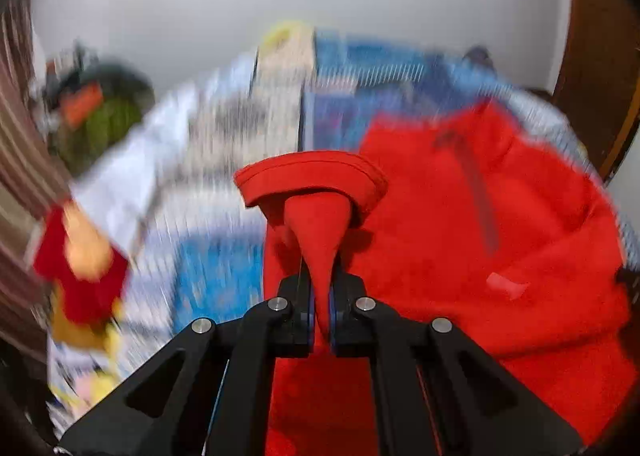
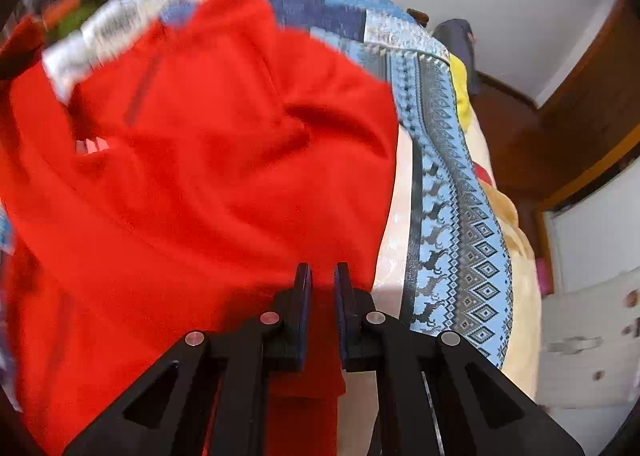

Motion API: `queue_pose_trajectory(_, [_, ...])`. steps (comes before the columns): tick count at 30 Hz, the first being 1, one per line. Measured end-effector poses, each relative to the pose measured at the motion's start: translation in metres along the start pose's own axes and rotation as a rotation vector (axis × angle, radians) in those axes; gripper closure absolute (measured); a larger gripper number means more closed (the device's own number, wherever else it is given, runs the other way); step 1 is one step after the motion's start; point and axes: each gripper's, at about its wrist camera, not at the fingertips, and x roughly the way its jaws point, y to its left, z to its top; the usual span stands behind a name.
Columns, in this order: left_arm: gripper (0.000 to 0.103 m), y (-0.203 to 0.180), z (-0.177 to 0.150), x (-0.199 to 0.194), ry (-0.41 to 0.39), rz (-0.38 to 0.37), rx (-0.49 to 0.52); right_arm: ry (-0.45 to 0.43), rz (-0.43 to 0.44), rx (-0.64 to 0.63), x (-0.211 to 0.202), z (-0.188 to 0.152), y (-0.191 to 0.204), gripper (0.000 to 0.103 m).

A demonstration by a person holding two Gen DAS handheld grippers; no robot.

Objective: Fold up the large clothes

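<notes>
A large red garment [image 1: 480, 224] lies spread over a blue patterned blanket [image 1: 216, 280] on a bed. My left gripper [image 1: 322, 276] is shut on a hemmed edge of the red garment, and a fold of that edge sticks up past the fingertips. In the right wrist view the red garment [image 2: 192, 160] fills the left and middle. My right gripper [image 2: 323, 276] is shut on red cloth near the garment's right edge. The left wrist view is blurred by motion.
The blue and grey patterned blanket [image 2: 452, 192] runs along the bed's right side over a cream cover [image 2: 516, 256]. A red and yellow soft toy [image 1: 84, 268] sits at the bed's left edge. A green and orange bundle [image 1: 100, 112] lies far left. Brown wooden furniture [image 2: 560, 136] stands right.
</notes>
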Motion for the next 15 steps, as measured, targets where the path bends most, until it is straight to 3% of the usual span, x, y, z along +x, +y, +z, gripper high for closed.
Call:
queue_pose_trajectory(2, [0.097, 0.014, -0.029, 0.027, 0.076, -0.017, -0.028, -0.055, -0.153, -0.063, 0.001, -0.006, 0.011, 0.096])
queue_pose_trajectory(4, [0.097, 0.023, -0.059, 0.05, 0.145, -0.045, -0.057, -0.034, -0.255, -0.098, 0.008, -0.01, 0.016, 0.096])
queue_pose_trajectory(9, [0.092, 0.043, -0.107, 0.068, 0.21, -0.12, -0.146, -0.042, -0.27, -0.118, 0.01, -0.015, 0.019, 0.096])
queue_pose_trajectory(13, [0.088, 0.056, -0.116, 0.067, 0.24, -0.215, -0.18, -0.041, -0.237, -0.099, 0.011, -0.013, 0.013, 0.096])
queue_pose_trajectory(15, [0.079, 0.059, -0.114, 0.063, 0.245, -0.237, -0.172, -0.038, -0.2, -0.06, 0.012, -0.013, 0.004, 0.096])
